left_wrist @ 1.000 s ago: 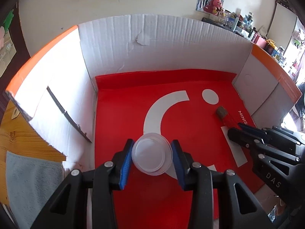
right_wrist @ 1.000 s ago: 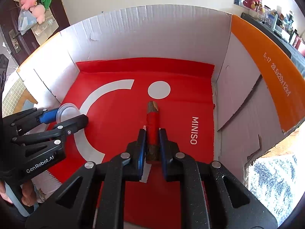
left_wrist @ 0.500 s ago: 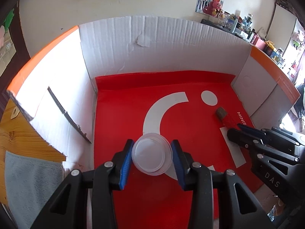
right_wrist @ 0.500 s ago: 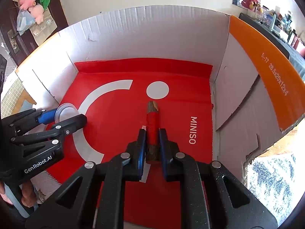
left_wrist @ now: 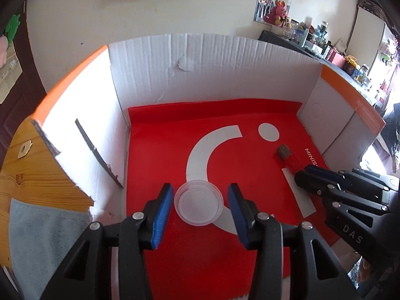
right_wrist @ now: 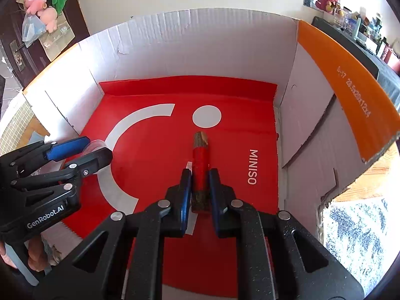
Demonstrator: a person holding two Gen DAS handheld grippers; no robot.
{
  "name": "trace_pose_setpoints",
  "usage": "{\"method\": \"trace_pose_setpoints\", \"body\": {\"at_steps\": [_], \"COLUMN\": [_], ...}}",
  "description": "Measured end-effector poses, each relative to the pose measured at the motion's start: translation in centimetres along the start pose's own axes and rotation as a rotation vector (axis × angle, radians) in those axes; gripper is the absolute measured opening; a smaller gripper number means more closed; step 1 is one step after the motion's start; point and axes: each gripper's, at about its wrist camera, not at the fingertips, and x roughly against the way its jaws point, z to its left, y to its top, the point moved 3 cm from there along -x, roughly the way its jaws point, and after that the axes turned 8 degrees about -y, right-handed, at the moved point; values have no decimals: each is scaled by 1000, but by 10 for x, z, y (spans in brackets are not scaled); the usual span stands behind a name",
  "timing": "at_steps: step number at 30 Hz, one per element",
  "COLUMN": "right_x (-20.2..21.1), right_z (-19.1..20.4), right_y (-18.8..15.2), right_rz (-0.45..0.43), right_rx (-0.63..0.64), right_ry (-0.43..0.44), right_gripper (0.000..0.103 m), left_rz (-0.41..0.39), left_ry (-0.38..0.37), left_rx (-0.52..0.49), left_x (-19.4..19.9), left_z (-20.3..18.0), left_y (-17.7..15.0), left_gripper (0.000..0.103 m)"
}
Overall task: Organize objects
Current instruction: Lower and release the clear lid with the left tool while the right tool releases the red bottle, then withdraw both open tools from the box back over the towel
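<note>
The cup, a small clear plastic one, rests on the red liner at the near-left part of the box floor, over the lower end of the white arc print. The left gripper straddles it: its jaws have just been opening, and the blue pads now stand clear of the cup on both sides, with a visible gap each way. The cup is between them but not gripped.

The stick, a short piece of wood with a red band round its middle, lies further right on the liner, below the white dot and beside the "MINISO" lettering. The right gripper is clamped narrowly on its near end; both pads press its sides. Its far end points toward the back wall.

The box has white corrugated walls and orange-faced flaps. It stands on a wooden table; a light blue cloth lies at the box's near-left corner.
</note>
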Motion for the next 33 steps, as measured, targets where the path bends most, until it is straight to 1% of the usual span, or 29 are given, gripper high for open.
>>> {"method": "trace_pose_setpoints", "body": {"at_steps": [2, 5, 8, 15, 17, 19, 24, 26, 27, 28, 31, 33], "right_x": [4, 9, 14, 29, 33, 38, 47, 52, 54, 58, 66, 71], "right_z": [0, 2, 3, 1, 2, 3, 3, 4, 3, 4, 5, 5], "right_y": [0, -1, -3, -8, -9, -11, -16, -19, -20, -22, -28, -30], "right_rz": [-9, -21, -30, -54, -62, -70, -88, -99, -105, -117, -143, -157], "right_rx": [-2, 1, 0, -11, -9, -7, -10, -13, -15, -17, -11, -10], "right_ry": [0, 1, 0, 12, 13, 15, 24, 28, 32, 36, 31, 35], "right_gripper": [14, 14, 14, 15, 16, 22, 24, 33, 54, 69, 69, 69], "left_rz": [-9, -33, -54, -72, -80, -91, -101, -108, -113, -117, -129, -139], "left_ry": [1, 13, 15, 35, 39, 46, 53, 56, 58, 61, 67, 78], "left_rx": [-8, -18, -20, -4, 2, 2, 4, 6, 8, 9, 13, 16], "left_x": [4, 11, 19, 29, 33, 37, 44, 47, 49, 51, 56, 59], "left_z": [-2, -5, -5, -2, -1, -1, -1, 0, 0, 0, 0, 0], "left_y": [0, 0, -1, -3, -6, -8, -14, -17, -18, -19, -23, -26], "left_gripper": [51, 60, 60, 61, 64, 66, 68, 71, 72, 72, 75, 83]}}
